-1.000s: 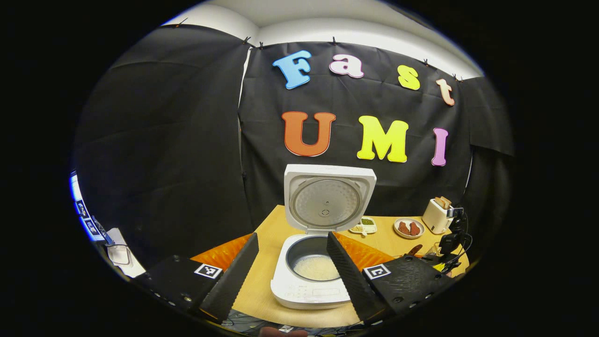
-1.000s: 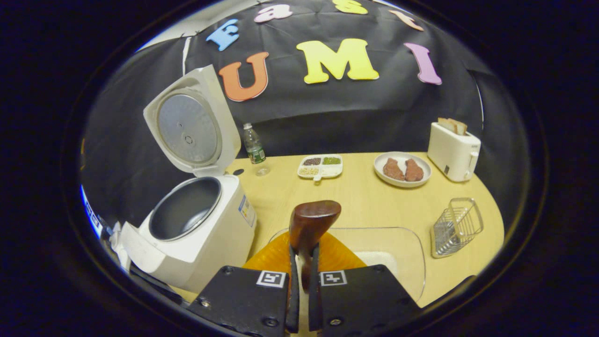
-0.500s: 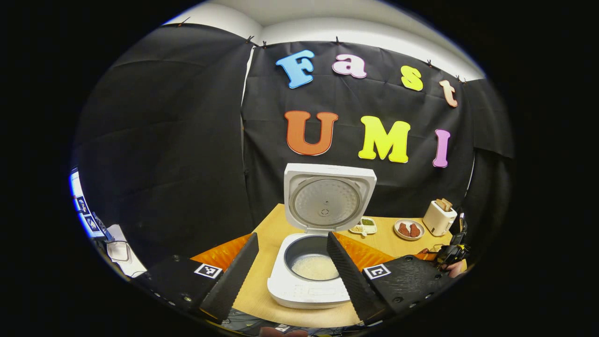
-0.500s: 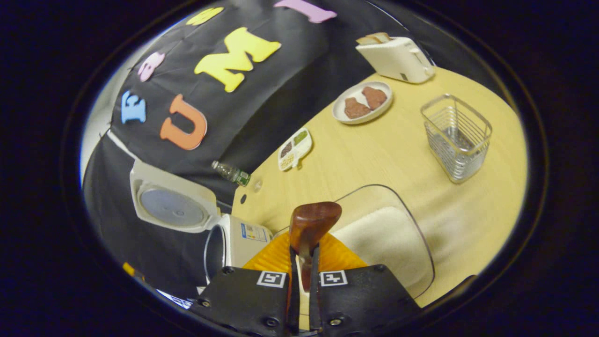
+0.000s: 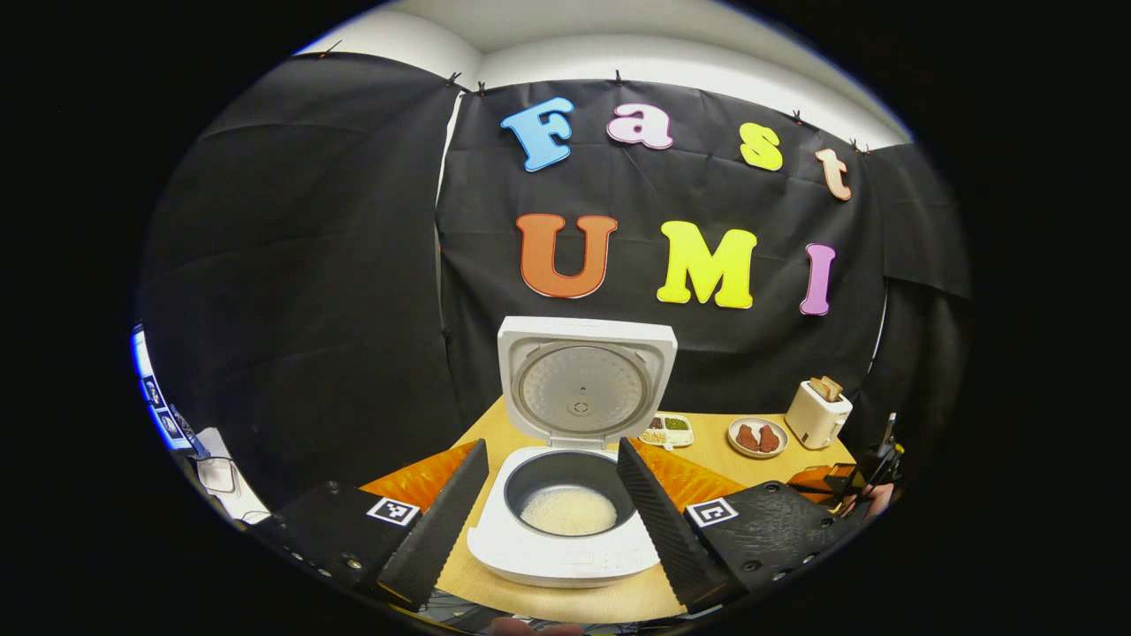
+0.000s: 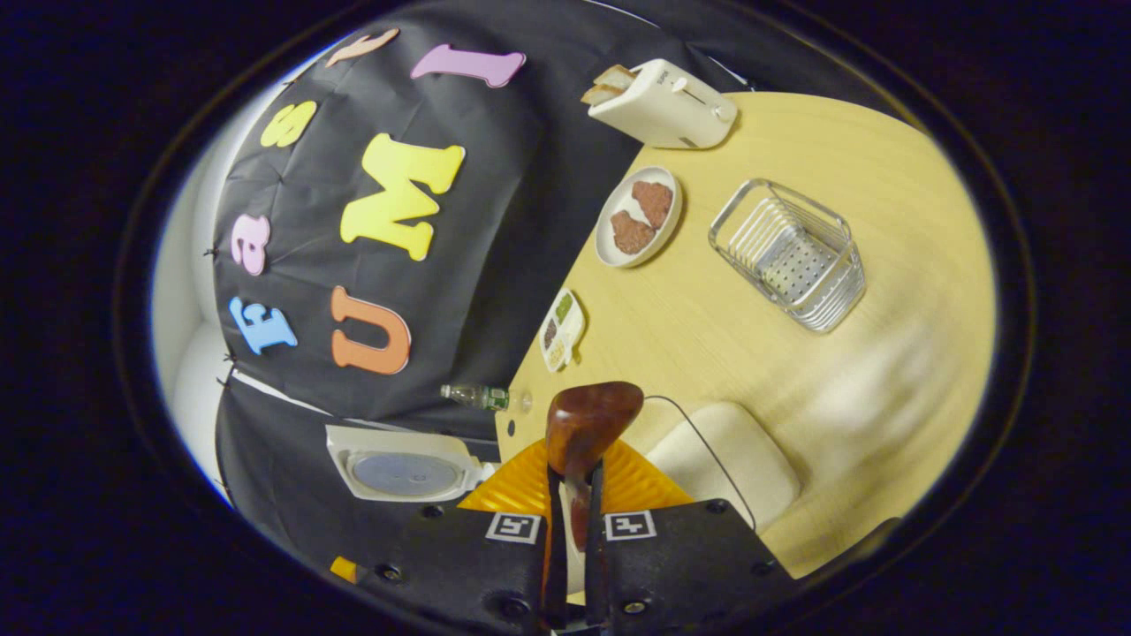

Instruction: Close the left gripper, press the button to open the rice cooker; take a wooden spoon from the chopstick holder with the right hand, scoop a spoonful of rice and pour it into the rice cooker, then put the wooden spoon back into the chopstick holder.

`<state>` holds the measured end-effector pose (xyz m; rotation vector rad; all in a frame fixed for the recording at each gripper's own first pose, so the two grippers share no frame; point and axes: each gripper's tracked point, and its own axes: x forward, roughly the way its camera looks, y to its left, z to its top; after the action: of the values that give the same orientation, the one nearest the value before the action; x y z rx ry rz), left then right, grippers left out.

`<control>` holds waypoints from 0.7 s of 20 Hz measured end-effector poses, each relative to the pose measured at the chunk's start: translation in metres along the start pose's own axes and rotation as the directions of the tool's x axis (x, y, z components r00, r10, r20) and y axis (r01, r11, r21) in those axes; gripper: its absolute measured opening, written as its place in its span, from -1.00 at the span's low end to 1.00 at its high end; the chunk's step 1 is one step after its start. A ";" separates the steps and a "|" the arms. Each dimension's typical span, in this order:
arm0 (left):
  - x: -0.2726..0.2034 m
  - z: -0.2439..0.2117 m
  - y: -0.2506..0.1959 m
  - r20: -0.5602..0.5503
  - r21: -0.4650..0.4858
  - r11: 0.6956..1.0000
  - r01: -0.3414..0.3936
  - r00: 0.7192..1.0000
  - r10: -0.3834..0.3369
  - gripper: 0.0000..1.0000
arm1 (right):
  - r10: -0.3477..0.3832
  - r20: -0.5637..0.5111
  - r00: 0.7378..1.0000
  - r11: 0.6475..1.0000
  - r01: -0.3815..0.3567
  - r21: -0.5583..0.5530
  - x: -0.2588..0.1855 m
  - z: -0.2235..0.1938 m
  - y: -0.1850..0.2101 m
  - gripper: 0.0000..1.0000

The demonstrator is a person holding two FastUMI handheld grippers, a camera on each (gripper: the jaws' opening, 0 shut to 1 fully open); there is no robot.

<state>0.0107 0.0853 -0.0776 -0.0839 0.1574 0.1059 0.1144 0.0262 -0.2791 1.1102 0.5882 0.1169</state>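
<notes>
Right gripper (image 6: 573,530), bottom centre of the right gripper view: fingers clamped narrow on the handle of the wooden spoon (image 6: 588,424), bowl end sticking up past the tips. Camera is rolled hard, so the table (image 6: 884,353) runs up the right side of the frame. Can't tell whether any rice is left on the spoon; the bowl face looks bare from this angle.

Just behind the spoon: a clear container of rice (image 6: 724,459), lower centre-right. Rice cooker (image 6: 402,464) sits lower left, lid up.

Left gripper (image 5: 552,503), bottom of the left gripper view: fingers spread wide, holding nothing, framing the cooker. Lid is fully open and there's a patch of white rice (image 5: 568,511) in the inner pot.

Farther out in the right gripper view: chopstick holder (image 6: 791,256), a wire basket, upper right, standing well apart from the spoon. Beyond it a plate (image 6: 638,216) and a toaster (image 6: 663,102) at top.

Progress, my read: button press done, spoon fetched, scoop and pour most likely done given rice in the pot. Left: carry the spoon to the wire holder and drop it in.
</notes>
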 end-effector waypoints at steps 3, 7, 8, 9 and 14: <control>-0.003 -0.001 0.001 0.020 -0.003 1.000 -0.005 1.000 0.005 0.89 | 0.055 0.015 0.998 0.998 -0.055 -0.007 -0.018 0.012 0.036 -0.74; -0.007 -0.002 0.015 0.047 -0.008 1.000 -0.030 0.998 0.030 0.89 | 0.134 0.001 0.991 0.989 -0.133 -0.059 -0.022 0.007 0.102 -0.75; -0.008 -0.003 0.018 0.049 -0.018 0.999 -0.032 0.998 0.033 0.89 | 0.154 -0.008 0.988 0.985 -0.155 -0.071 -0.019 0.002 0.120 -0.75; -0.009 -0.003 0.022 0.056 -0.025 0.999 -0.034 0.998 0.035 0.89 | 0.175 -0.020 0.984 0.982 -0.176 -0.076 -0.014 -0.005 0.136 -0.75; -0.019 -0.004 0.052 0.071 -0.020 0.999 -0.049 0.996 0.051 0.89 | 0.217 -0.110 0.970 0.965 -0.230 -0.127 0.037 -0.058 0.195 -0.75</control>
<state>-0.0147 0.1347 -0.0821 -0.0937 0.0867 0.1602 0.1548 0.1761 -0.1420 1.0363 0.5288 0.4032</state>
